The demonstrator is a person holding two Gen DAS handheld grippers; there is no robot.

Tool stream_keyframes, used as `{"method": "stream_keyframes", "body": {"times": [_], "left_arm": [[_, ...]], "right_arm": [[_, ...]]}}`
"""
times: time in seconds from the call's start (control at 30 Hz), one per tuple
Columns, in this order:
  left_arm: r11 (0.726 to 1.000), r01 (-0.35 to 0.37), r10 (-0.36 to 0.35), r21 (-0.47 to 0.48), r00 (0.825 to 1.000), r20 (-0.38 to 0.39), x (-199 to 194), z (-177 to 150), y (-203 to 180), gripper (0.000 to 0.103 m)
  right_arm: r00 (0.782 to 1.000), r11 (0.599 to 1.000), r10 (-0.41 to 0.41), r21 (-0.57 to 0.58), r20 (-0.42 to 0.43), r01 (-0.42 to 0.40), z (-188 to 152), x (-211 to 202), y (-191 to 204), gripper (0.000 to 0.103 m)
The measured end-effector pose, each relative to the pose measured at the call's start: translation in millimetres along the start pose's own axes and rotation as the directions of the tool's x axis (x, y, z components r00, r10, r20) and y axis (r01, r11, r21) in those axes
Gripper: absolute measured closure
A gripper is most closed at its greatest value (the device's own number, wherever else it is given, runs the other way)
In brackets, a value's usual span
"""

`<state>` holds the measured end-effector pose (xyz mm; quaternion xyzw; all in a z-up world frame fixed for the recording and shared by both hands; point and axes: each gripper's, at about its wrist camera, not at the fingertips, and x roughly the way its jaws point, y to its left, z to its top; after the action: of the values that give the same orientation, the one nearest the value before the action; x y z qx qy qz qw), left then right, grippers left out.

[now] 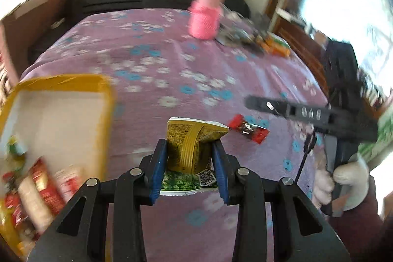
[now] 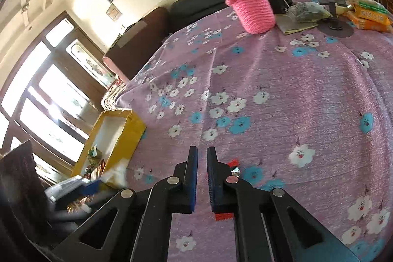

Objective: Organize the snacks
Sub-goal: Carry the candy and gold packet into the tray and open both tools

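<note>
Purple floral tablecloth [image 2: 282,80] over whole table. My L gripper [image 1: 189,168] clamps a gold/green snack packet [image 1: 191,151] w/ both pads, held above cloth just R of yellow box [image 1: 103,87] w/ snacks inside. R gripper [image 2: 202,178] nearly closed, narrow gap, holds nothing; red candy [image 2: 232,165] lies under its R finger. Pink bottle [image 2: 250,4] at far edge.
</note>
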<state>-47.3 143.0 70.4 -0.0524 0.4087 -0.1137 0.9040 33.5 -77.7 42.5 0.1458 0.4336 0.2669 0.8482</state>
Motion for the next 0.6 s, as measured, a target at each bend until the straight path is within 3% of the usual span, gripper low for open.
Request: {"method": "stream_keyframes", "body": {"times": [0.07,0.13,0.17,0.2,0.23,0.33,0.37,0.4,0.5,0.6], "left_arm": [[0.999,-0.023,0.024,-0.046,0.999,0.026,-18,-4,23,0.069],[0.996,-0.036,0.040,-0.084,0.998,0.050,-33,-9,42,0.069],[0.994,-0.037,0.043,-0.104,0.997,0.063,-42,-12,52,0.069],[0.993,-0.038,0.046,-0.113,0.997,0.068,-47,-15,58,0.069],[0.992,-0.041,0.051,-0.123,0.996,0.075,-53,-18,64,0.069],[0.988,-0.058,0.072,-0.142,0.993,0.090,-64,-23,81,0.069],[0.986,-0.067,0.082,-0.153,0.992,0.094,-68,-24,88,0.069],[0.984,-0.071,0.087,-0.161,0.992,0.096,-70,-25,93,0.069],[0.976,-0.079,0.100,-0.202,0.990,0.100,-77,-24,113,0.069],[0.966,-0.085,0.108,-0.245,0.991,0.081,-78,-23,136,0.069]], "right_arm": [[0.999,0.999,-0.039,-0.037,0.004,0.039,-2,1,7,0.094],[0.991,0.986,-0.132,-0.102,0.006,0.132,-6,7,14,0.087],[0.985,0.978,-0.171,-0.124,0.003,0.170,-8,11,15,0.074],[0.976,0.965,-0.219,-0.152,-0.013,0.214,-12,18,16,0.053],[0.970,0.958,-0.240,-0.168,-0.029,0.232,-15,24,16,0.047],[0.953,0.932,-0.299,-0.227,-0.037,0.284,-25,33,21,0.053],[0.948,0.923,-0.315,-0.248,-0.044,0.295,-28,34,26,0.071],[0.939,0.909,-0.342,-0.267,-0.040,0.320,-32,35,31,0.074],[0.932,0.896,-0.362,-0.283,-0.019,0.343,-42,29,39,0.076],[0.942,0.915,-0.333,-0.252,-0.028,0.316,-46,19,45,0.077]]}}
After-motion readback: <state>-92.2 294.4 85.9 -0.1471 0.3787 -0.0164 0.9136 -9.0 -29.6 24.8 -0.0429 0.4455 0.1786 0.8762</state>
